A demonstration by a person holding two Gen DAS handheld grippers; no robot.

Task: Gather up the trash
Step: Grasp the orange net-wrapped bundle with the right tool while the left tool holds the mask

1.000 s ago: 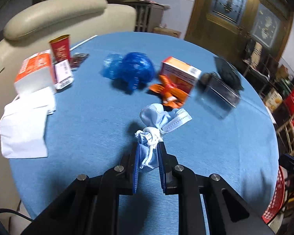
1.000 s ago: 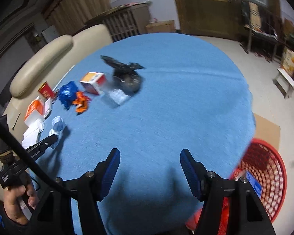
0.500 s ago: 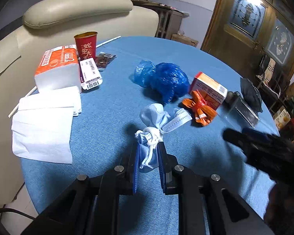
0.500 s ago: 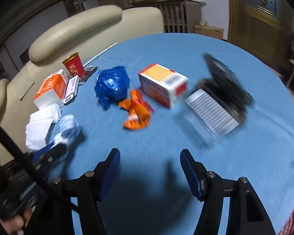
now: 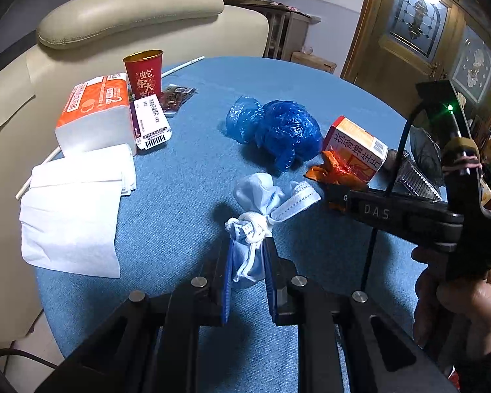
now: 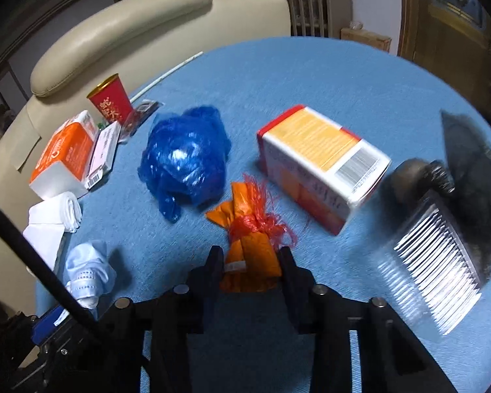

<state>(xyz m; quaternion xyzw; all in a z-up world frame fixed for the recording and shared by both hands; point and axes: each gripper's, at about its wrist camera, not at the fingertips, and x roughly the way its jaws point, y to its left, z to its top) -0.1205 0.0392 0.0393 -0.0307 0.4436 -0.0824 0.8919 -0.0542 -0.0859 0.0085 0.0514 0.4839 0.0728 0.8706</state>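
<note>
Round table under blue cloth [image 5: 186, 177], cream leather sofa [image 5: 131, 9] behind | left gripper [image 5: 247, 262] clamps knotted pale-blue face mask [image 5: 262, 209] | right gripper [image 6: 249, 255] straddles crumpled orange wrapper [image 6: 250, 245], contact unclear | beyond: blue plastic bag [image 6: 185, 160], orange-white carton [image 6: 320, 160] | blurred clear container [image 6: 432, 262], contents unreadable
</note>
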